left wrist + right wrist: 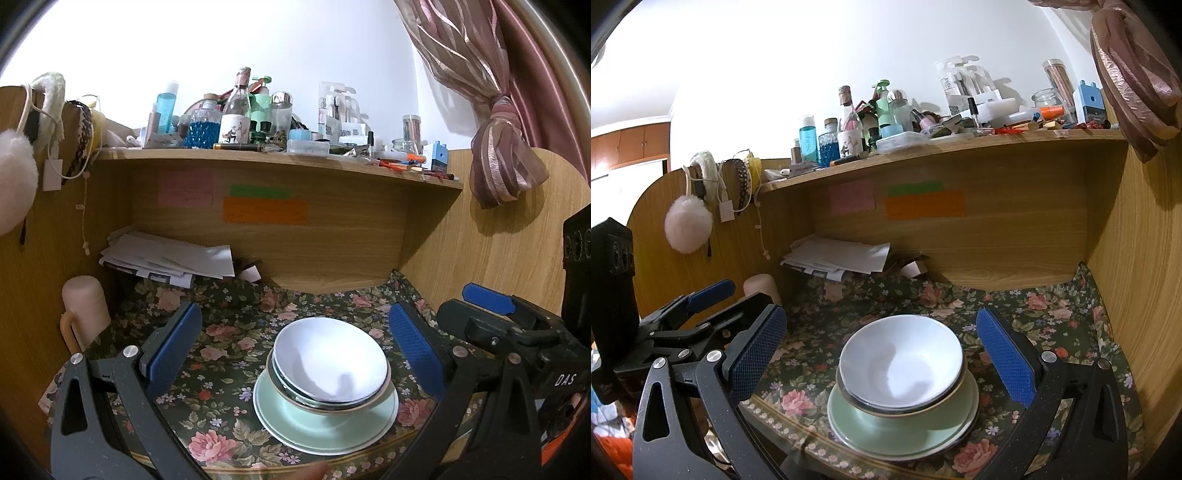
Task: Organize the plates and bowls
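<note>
Floral-clothed desk (pixel 229 332) beneath a cluttered shelf (pixel 258 158). Nested bowls (pixel 330 363) sit on stacked green plates (pixel 288 424), at 6 o'clock near the front edge. Left gripper (pixel 295 354) and right gripper (pixel 882 358) both gape wide, empty, flanking the stack.

Left gripper (pixel 295 350) sits low at the near edge, jaws spread wide, blue pads (pixel 173 347) facing each other with nothing between them. Right gripper (pixel 882 354) is level with it on the right, jaws equally wide and empty. Both point toward the far side, side by side, close together.
</note>
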`<state>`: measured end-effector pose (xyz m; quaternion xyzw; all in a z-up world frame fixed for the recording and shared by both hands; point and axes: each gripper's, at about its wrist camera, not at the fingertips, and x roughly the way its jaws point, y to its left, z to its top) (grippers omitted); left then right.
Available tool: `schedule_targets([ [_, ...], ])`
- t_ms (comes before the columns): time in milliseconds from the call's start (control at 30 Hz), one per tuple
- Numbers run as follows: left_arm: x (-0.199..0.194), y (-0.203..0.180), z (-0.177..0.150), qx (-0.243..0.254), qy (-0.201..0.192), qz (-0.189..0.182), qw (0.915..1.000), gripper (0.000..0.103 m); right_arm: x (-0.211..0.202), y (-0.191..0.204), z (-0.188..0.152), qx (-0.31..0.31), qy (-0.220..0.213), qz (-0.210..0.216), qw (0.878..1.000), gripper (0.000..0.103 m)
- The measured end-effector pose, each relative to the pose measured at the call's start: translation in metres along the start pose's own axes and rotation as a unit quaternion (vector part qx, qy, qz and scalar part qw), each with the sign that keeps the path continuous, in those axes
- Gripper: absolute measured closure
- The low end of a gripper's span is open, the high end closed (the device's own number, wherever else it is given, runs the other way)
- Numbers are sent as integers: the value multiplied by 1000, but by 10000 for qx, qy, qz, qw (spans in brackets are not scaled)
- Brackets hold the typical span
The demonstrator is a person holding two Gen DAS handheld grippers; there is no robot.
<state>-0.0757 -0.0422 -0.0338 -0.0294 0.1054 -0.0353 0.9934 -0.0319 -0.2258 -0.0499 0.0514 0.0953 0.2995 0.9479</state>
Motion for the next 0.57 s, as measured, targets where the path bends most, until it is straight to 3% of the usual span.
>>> schedule_targets([
  [567, 8, 0, 2, -19, -5, -64, 10000, 0, 4, -6, 0, 46, 47, 13, 10000, 0],
])
